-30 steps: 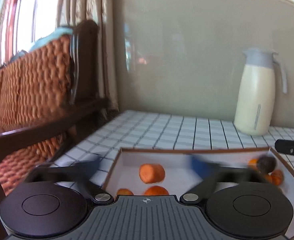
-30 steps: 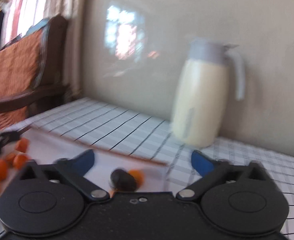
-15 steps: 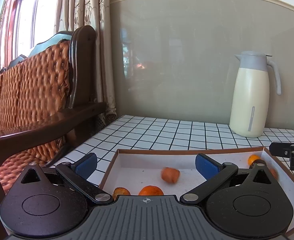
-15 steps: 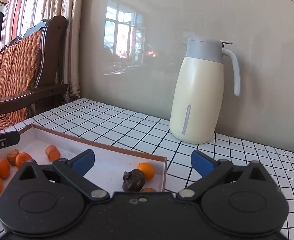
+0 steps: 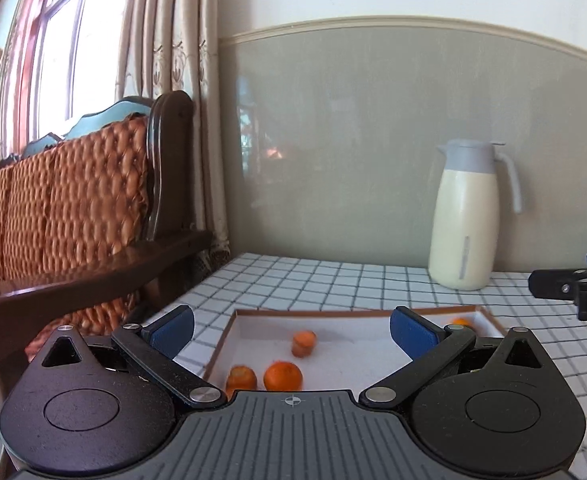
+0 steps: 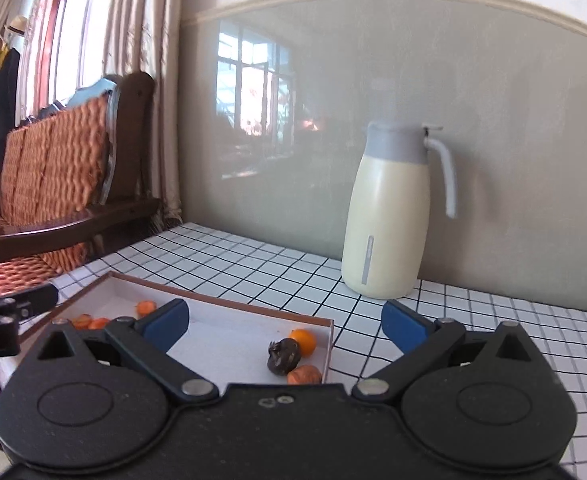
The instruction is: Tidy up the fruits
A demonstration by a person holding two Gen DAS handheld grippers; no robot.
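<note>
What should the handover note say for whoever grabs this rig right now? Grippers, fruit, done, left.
Left gripper: open, empty, above the tray's left end.
Right gripper: open, empty, above its right end.
Fruit is all in the tray: three orange pieces at the left; one orange fruit, a dark shrivelled one and another orange piece in the right corner.
The thermos jug stands behind the tray on the checked table.
Done: nothing evident. Left: grouping the fruit; the target layout isn't visible.
</note>
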